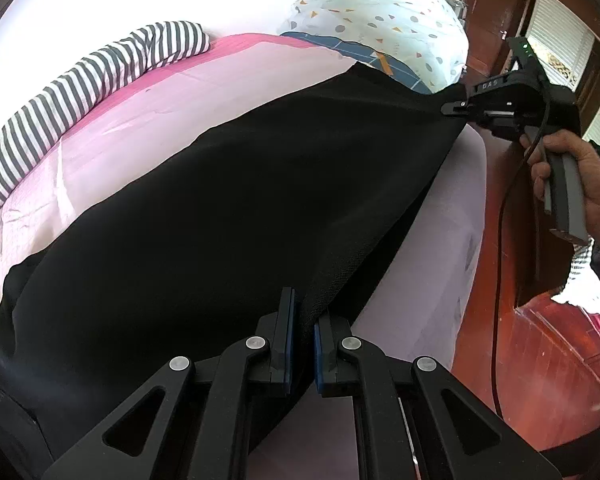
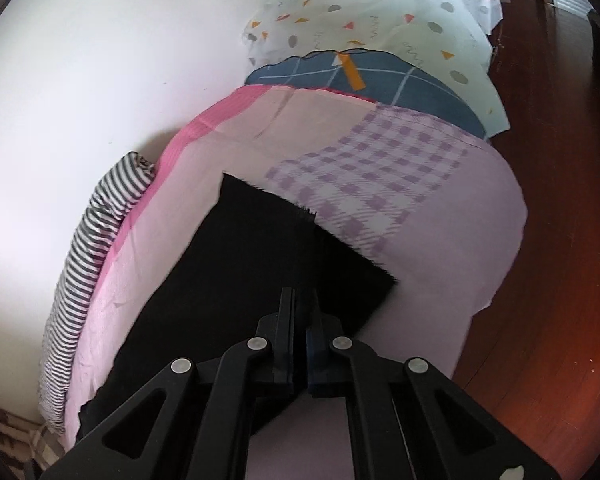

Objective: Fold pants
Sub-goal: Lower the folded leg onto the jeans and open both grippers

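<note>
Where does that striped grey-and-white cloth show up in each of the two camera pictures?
Left wrist view: the striped cloth runs along the upper left, on the far edge of the pink bedsheet, beyond the black pants.
Right wrist view: the striped cloth lies down the left side, between wall and sheet.
Shared landmark: the white spotted bedding, near the top in both.

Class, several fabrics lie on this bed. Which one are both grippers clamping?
The plain black pants: left gripper and right gripper pinch their edge. The striped cloth and dotted fabric lie untouched.
</note>
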